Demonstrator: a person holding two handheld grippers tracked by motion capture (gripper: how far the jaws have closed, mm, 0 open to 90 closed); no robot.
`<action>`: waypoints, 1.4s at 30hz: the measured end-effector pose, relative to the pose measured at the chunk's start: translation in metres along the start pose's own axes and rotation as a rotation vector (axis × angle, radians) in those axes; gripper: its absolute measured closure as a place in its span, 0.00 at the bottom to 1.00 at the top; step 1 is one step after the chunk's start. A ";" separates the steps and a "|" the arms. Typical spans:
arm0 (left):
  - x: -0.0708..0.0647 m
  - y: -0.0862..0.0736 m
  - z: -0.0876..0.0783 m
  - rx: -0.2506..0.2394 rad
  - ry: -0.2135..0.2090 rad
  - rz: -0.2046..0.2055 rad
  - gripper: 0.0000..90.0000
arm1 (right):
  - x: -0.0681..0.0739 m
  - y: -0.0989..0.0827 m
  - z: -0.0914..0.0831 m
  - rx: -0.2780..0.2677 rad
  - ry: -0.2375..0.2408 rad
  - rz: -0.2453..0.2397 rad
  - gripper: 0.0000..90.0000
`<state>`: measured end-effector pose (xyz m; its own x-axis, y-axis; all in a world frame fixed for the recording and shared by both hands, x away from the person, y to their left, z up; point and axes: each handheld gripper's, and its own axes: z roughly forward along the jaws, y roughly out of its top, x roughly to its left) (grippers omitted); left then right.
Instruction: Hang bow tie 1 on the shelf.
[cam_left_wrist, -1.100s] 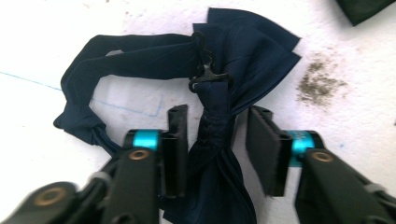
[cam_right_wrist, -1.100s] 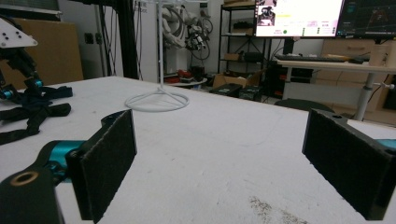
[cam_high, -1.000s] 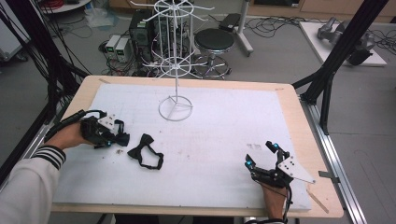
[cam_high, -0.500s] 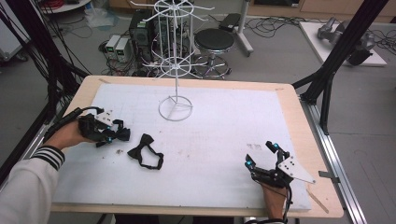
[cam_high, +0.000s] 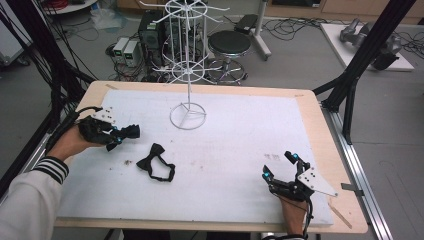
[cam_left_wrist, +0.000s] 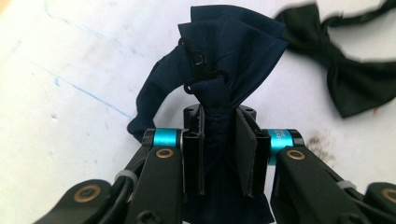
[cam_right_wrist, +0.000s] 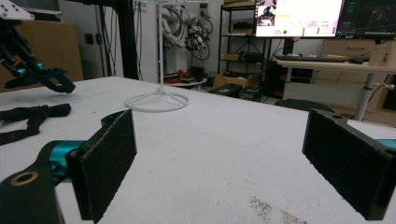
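The left gripper is clamped on the knot of a dark navy fabric bow tie, held just above the white-covered table near its left edge. A 2nd, black fabric bow tie lies flat on the table just beside it. The right gripper rests near the table's front right, jaws wide apart with nothing between them. A white wire display stand rises at the table's back.

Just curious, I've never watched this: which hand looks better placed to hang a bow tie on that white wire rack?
Probably the left gripper: its fingers already pinch the navy bow tie, nearer the rack. The right gripper rests open.
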<state>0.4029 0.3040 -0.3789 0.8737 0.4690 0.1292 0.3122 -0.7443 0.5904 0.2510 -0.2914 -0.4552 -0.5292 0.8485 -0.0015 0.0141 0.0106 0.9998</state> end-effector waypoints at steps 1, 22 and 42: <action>0.000 0.001 -0.001 -0.016 0.004 -0.007 0.82 | 0.000 0.000 0.000 0.000 0.000 0.000 0.10; 0.004 0.011 -0.024 -0.294 0.082 -0.167 0.82 | 0.000 0.000 0.000 -0.005 -0.002 -0.003 0.10; 0.006 0.053 -0.041 -0.473 0.109 -0.250 0.83 | 0.000 0.000 0.000 -0.005 -0.001 -0.002 0.10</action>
<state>0.4095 0.2866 -0.3144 0.7424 0.6699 0.0058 0.2819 -0.3203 0.9044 0.2507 -0.2916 -0.4554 -0.5282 0.8491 -0.0037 0.0084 0.0096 0.9999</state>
